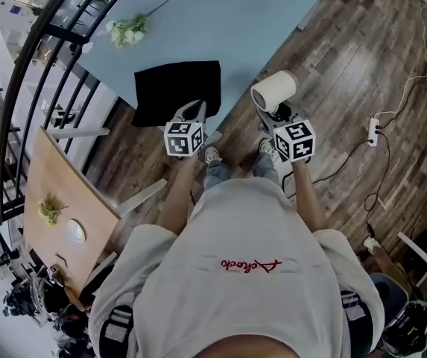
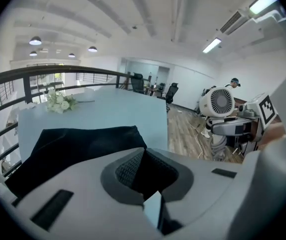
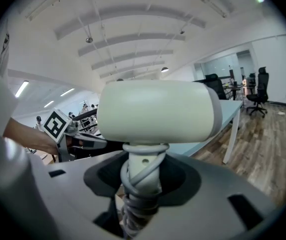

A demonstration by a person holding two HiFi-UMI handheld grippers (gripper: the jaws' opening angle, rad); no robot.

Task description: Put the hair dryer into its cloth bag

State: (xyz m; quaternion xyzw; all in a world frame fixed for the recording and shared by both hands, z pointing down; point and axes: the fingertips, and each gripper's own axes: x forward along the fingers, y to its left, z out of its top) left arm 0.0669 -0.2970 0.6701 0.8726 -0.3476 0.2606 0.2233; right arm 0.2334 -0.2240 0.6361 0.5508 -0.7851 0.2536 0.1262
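A black cloth bag (image 1: 176,88) lies flat near the front edge of the light blue table (image 1: 220,21). My left gripper (image 1: 196,110) is at the bag's near right corner. In the left gripper view the jaws (image 2: 143,151) are shut, with the edge of the black bag (image 2: 78,141) pinched between them. To the right, off the table's edge, my right gripper (image 1: 273,110) holds the cream hair dryer (image 1: 273,89) upright. In the right gripper view the jaws (image 3: 142,159) are shut on the handle, which has the cord wound round it, below the barrel (image 3: 157,111).
A bunch of white flowers (image 1: 127,30) lies at the table's far left. A dark curved railing (image 1: 42,58) runs along the left. A power strip (image 1: 373,131) with cables lies on the wood floor at right. A wooden board (image 1: 64,200) stands at lower left.
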